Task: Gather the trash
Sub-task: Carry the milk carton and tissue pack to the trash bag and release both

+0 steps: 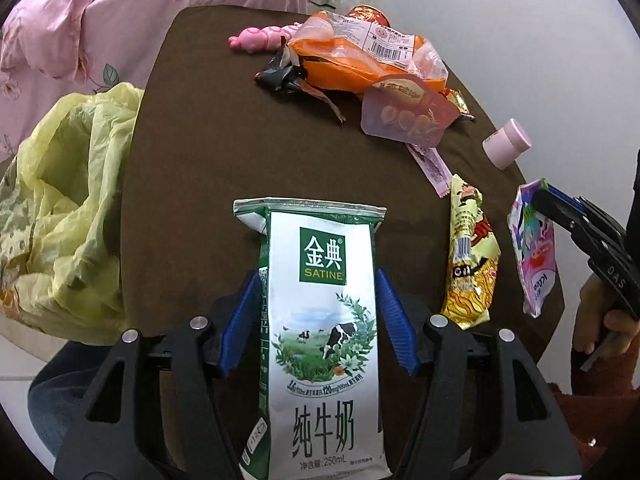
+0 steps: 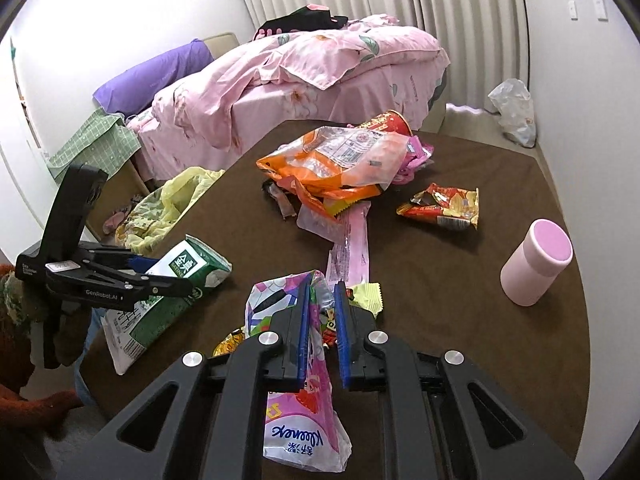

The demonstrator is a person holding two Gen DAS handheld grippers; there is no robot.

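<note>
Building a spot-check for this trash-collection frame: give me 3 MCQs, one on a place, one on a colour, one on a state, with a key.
1. Where is the yellow plastic bag?
A. At the table's edge beside the bed
B. In the middle of the table
C. On top of the pink bottle

2. What colour is the large wrapper in the middle of the table?
A. Blue
B. Orange
C. Black

3. What is the right gripper doing?
A. Standing open over a bare spot
B. Shut on the tissue pack
C. Shut on the milk carton

Key: 1 A, the bag hangs off the table's edge by the pink bedding. 2 B, it is orange with a clear panel. 3 B, the pack is pinched between its blue pads; the carton sits in the left gripper.
</note>
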